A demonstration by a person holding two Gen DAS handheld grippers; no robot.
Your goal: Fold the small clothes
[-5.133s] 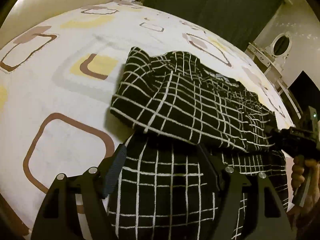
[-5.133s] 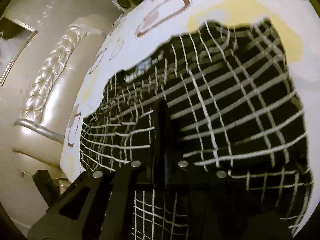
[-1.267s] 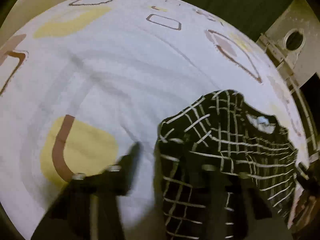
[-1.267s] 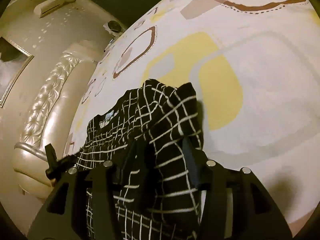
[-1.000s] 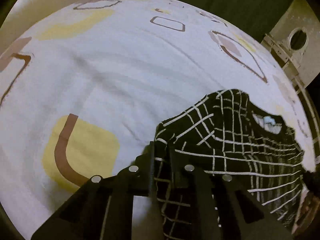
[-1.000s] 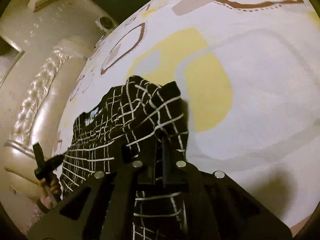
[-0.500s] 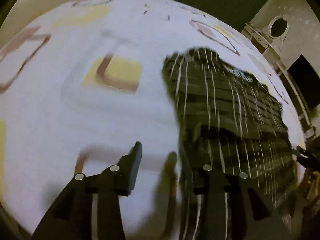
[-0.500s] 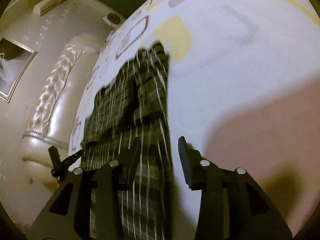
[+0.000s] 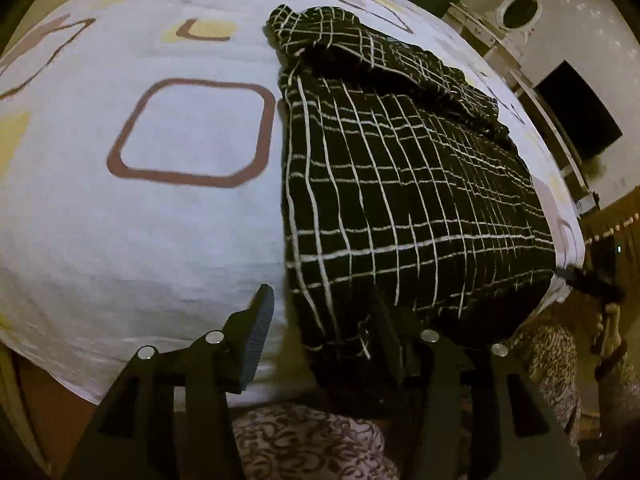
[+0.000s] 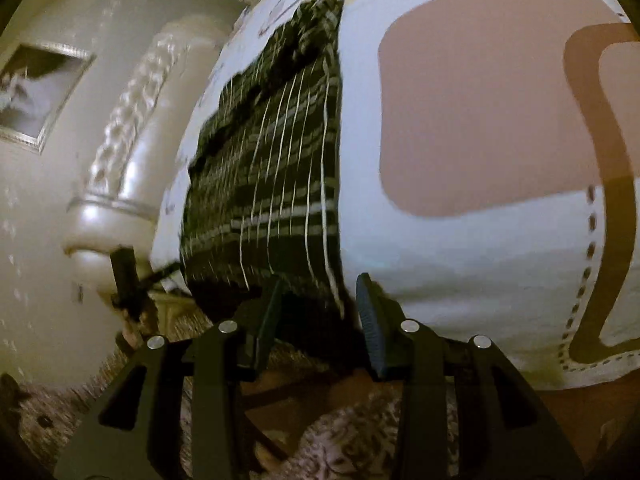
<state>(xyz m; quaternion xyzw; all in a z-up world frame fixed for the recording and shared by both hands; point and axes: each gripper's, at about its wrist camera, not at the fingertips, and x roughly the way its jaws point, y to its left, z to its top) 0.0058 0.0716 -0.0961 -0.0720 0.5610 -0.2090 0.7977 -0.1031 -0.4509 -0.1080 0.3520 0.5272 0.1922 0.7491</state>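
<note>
A black garment with a white grid pattern (image 9: 400, 184) lies on the bed and its near end hangs over the bed's front edge. It also shows in the right wrist view (image 10: 272, 176), blurred. My left gripper (image 9: 324, 332) is open at the garment's near left corner, with cloth between the jaws. My right gripper (image 10: 318, 312) is open at the garment's near right corner, with the hem between the jaws. My right gripper also shows at the far right of the left wrist view (image 9: 596, 276).
The bed sheet (image 9: 152, 224) is white with brown and yellow rounded squares. A cream tufted headboard (image 10: 132, 120) stands at the far end. A patterned carpet (image 9: 312, 444) lies below the bed's front edge. A cabinet with a round mirror (image 9: 520, 12) stands behind.
Both grippers closed on the garment's far part, pulled back toward the bed's front edge and opened. The garment now lies stretched out to the edge.
</note>
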